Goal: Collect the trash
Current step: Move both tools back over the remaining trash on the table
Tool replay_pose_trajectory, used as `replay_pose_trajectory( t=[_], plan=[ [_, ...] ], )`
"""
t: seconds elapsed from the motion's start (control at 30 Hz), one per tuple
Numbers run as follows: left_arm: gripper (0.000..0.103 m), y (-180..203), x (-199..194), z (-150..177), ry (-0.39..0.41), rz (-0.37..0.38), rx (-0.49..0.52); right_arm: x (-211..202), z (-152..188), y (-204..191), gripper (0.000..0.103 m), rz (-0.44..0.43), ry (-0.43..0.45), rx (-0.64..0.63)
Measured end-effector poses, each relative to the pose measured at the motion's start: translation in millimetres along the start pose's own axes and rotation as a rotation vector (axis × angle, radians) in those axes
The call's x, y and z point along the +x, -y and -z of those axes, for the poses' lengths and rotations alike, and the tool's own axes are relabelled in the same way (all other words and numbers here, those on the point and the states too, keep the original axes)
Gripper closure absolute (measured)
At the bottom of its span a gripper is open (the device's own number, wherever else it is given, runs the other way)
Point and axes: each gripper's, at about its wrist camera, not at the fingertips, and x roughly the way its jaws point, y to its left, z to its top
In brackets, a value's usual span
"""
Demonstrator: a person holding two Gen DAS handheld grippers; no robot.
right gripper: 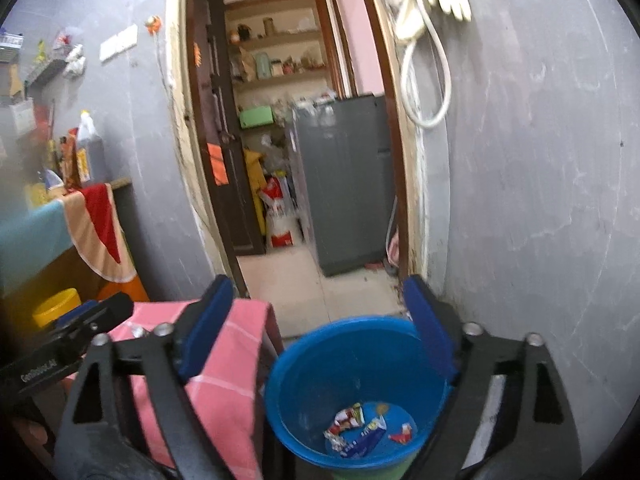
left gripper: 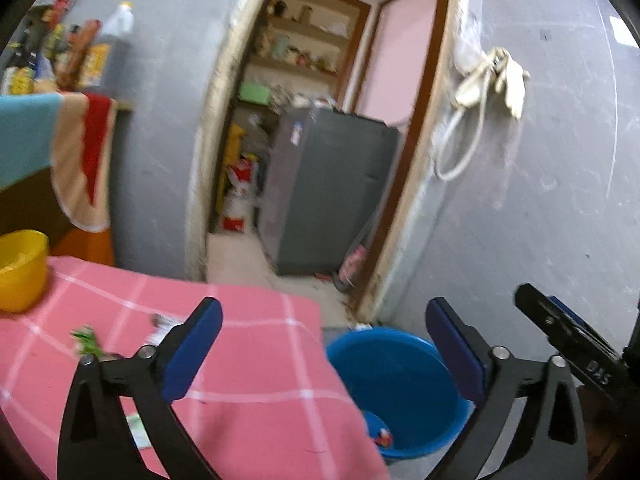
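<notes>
The blue bucket (right gripper: 356, 392) stands on the floor just beside the hanging edge of the pink checked tablecloth (left gripper: 240, 360), near the foot of the grey wall and in front of the open doorway. Inside the bucket, at its bottom, lie several crumpled wrappers (right gripper: 360, 426) printed in red, white and yellow. The right gripper (right gripper: 320, 336) hangs above the bucket with its blue-padded jaws spread wide and nothing between them; the bucket's mouth shows in the gap. The left gripper (left gripper: 324, 354) sits to the cloth side of the bucket, over the table's near edge, its jaws also wide apart and empty, with one finger over the cloth and the other over the bucket's rim. On the cloth, farther from the bucket, scraps are left: a green wrapper (left gripper: 86, 338), a pale torn piece (left gripper: 162, 326) behind the left finger, and another pale wrapper (left gripper: 138, 430) near the table's front edge. A yellow bowl (left gripper: 20, 270) stands at the far side of the cloth from the bucket. Beyond the bucket, through the doorway, a grey refrigerator (right gripper: 348, 180) stands before shelves of jars. On the wall above the bucket hangs a white coiled cord with gloves (right gripper: 432, 8).
</notes>
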Motion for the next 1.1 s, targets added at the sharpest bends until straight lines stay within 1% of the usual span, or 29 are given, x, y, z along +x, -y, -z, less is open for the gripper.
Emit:
replay_pose_trajectory(
  t=[0.03, 0.13, 0.23, 0.37, 0.47, 0.6, 0.7, 0.9, 1.1],
  plan=[
    [0.002, -3.6, -6.0, -1.1, 0.015, -0.011, 0.002, -3.3, -1.5, -4.6, 0.006, -0.006, 0.016, -0.002],
    [0.002, -12.9, -23.9, -4.4, 0.053, -0.042, 0.015, -14.3, -3.6, -17.9, 0.000, -0.022, 0.066, -0.012],
    [0.002, -20.7, -38.9, -6.3, 0.085, -0.075, 0.038, -22.1, -4.6, -31.5, 0.000, -0.040, 0.103, -0.025],
    [0.002, -33.3, -55.9, -5.5, 0.110, -0.111, 0.059, -30.3, -3.8, -49.6, 0.000, -0.071, 0.132, -0.035],
    [0.002, -43.0, -70.3, -5.4, 0.135, -0.151, 0.072, -35.6, -0.5, -62.8, 0.000, -0.091, 0.152, -0.047],
    [0.002, -58.3, -87.8, 0.9, 0.160, -0.195, 0.089, -41.0, 3.6, -78.7, 0.000, -0.119, 0.175, -0.057],
    [0.002, -70.5, -99.5, 5.1, 0.165, -0.230, 0.103, -43.3, 7.2, -93.7, 0.000, -0.145, 0.193, -0.062],
    [0.002, -92.4, -115.4, 17.9, 0.170, -0.277, 0.106, -42.3, 14.2, -117.2, 0.000, -0.185, 0.199, -0.086],
    [0.002, -108.3, -122.5, 30.0, 0.164, -0.307, 0.108, -37.9, 24.3, -136.3, 0.000, -0.216, 0.194, -0.104]
  ],
)
